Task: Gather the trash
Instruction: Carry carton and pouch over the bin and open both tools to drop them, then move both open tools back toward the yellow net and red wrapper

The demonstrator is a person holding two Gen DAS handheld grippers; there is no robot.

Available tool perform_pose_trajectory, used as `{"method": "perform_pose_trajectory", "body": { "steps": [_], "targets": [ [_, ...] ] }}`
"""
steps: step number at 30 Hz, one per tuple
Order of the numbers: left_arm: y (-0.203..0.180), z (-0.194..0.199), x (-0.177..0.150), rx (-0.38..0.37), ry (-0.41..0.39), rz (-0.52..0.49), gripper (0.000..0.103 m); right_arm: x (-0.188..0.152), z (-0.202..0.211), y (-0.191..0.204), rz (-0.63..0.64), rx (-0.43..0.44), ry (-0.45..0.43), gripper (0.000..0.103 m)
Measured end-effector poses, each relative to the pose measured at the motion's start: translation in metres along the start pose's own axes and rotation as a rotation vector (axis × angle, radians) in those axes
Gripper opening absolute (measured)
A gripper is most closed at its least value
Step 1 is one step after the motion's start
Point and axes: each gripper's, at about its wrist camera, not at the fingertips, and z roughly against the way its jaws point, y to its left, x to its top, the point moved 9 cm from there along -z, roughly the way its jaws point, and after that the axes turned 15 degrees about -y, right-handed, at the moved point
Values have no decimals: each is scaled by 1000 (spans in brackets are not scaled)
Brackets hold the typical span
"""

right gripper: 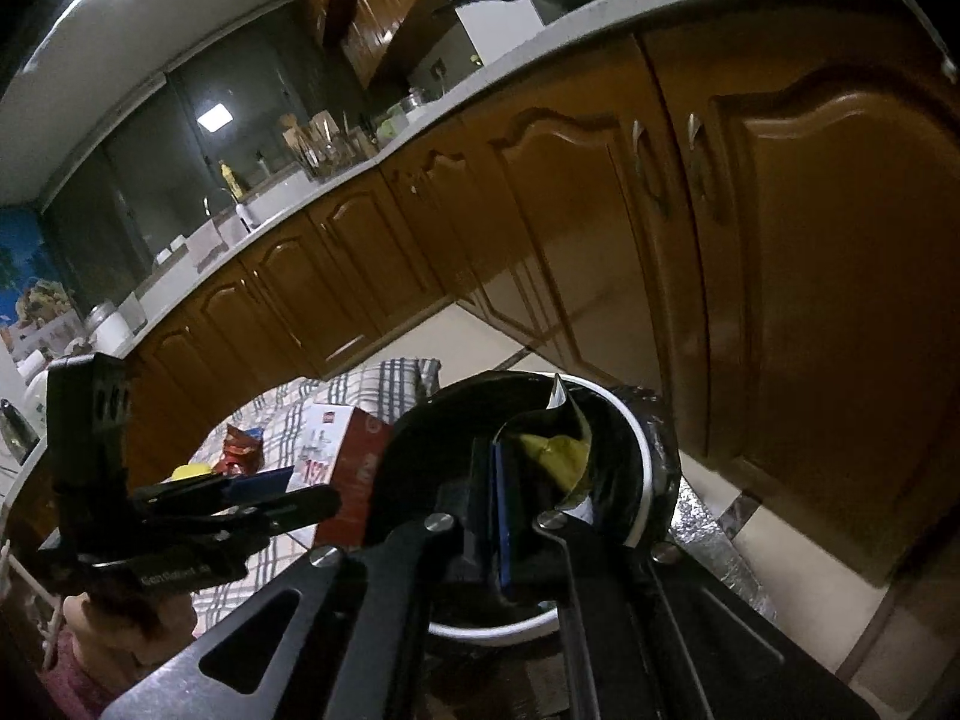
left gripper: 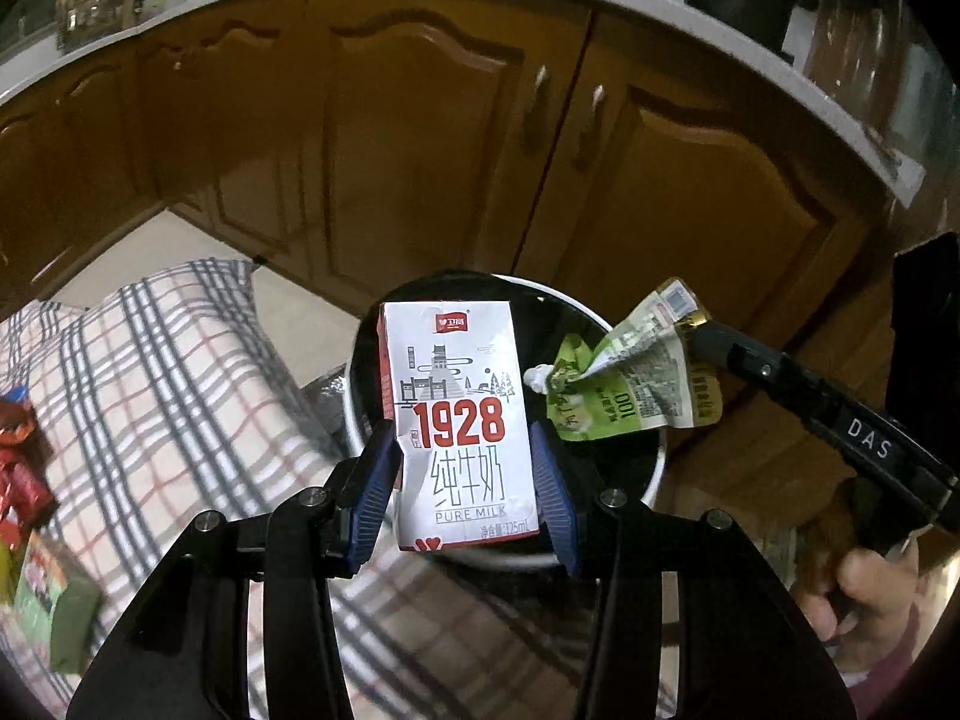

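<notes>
My left gripper [left gripper: 465, 480] is shut on a white "1928 Pure Milk" carton [left gripper: 459, 420], holding it upright over the white-rimmed, black-lined trash bin [left gripper: 657, 468]. My right gripper [left gripper: 699, 330] is shut on a crumpled green drink pouch [left gripper: 630, 384], held over the bin's right side. In the right wrist view the right gripper [right gripper: 528, 480] pinches the green and yellow pouch [right gripper: 552, 450] above the bin [right gripper: 642, 456]. The left gripper [right gripper: 270, 489] and its carton [right gripper: 336, 468] show at the left.
A checked cloth [left gripper: 180, 396] covers the table beside the bin. Red snack wrappers [left gripper: 18, 456] and a green box [left gripper: 48, 606] lie at its left edge. Brown kitchen cabinets [left gripper: 420, 150] under a grey counter stand behind. Foil [right gripper: 702, 528] lies near the bin.
</notes>
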Motion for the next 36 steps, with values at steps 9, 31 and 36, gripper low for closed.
{"method": "perform_pose_trajectory", "body": {
  "steps": [9,31,36],
  "targets": [
    [-7,-47,-12,2,121,3,45,-14,-28,-12,-14,-3,83,0],
    [51,47,-25,9,-73,259,69,-17,-9,27,-113,95,-9,73],
    [90,83,-39,64,-114,326,69,-26,-7,56,-114,145,0,74]
  ]
}}
